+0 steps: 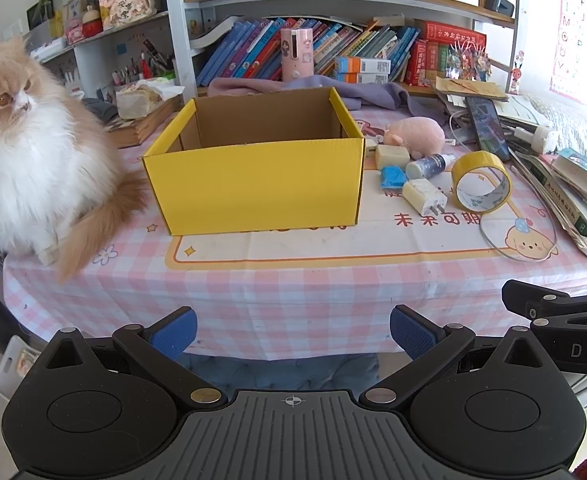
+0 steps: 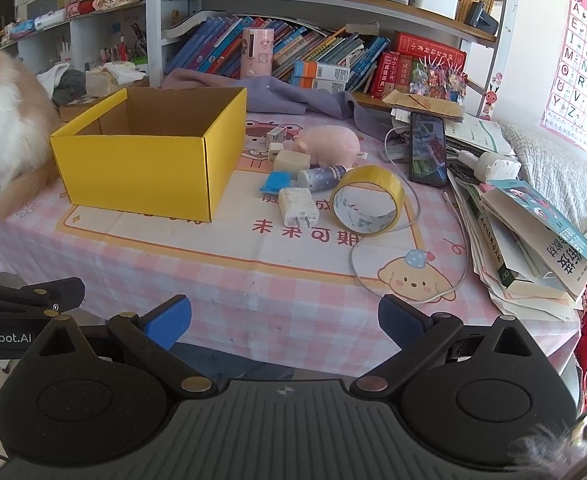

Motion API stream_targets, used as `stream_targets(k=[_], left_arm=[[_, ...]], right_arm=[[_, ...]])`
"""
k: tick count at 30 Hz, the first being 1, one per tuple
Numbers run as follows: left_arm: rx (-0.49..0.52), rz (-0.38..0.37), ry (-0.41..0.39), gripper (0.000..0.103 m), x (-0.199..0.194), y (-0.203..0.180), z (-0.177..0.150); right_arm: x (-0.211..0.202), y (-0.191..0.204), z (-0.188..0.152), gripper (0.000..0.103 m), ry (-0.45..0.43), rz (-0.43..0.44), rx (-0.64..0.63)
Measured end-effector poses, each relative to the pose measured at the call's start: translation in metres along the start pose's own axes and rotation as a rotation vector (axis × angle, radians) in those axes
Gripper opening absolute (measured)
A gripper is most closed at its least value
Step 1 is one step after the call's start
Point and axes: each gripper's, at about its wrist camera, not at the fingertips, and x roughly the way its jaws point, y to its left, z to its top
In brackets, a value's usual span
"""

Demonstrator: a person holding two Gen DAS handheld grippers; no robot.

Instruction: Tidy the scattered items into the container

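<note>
Pink-checked surface [image 2: 253,280]: charger plug [image 2: 298,206] sits at 12 o'clock, prongs toward right hand-held gripper [image 2: 284,320], nearer than left hand-held gripper [image 1: 292,330]; both wide, empty.

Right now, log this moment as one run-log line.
stage: start | left gripper: open, empty | right gripper: open, empty | yellow box: empty | tape roll, charger: on table

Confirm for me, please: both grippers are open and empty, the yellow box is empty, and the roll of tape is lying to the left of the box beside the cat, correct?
Not quite. The roll of tape lies to the right of the yellow box, next to the white charger, as the right wrist view shows; the cat sits on the left. The rest holds as far as the views show: the left gripper and right gripper are open and empty.
</note>
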Motion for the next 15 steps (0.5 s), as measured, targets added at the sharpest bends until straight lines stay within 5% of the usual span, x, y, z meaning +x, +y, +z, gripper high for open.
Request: stream_targets(k=[15], left_arm=[[0.017,-0.014,0.001,0.103,0.0056,-0.0026,0.0014]], right_arm=[[0.0038,-0.002,0.0023,0.101,0.01,-0.004,0.012]])
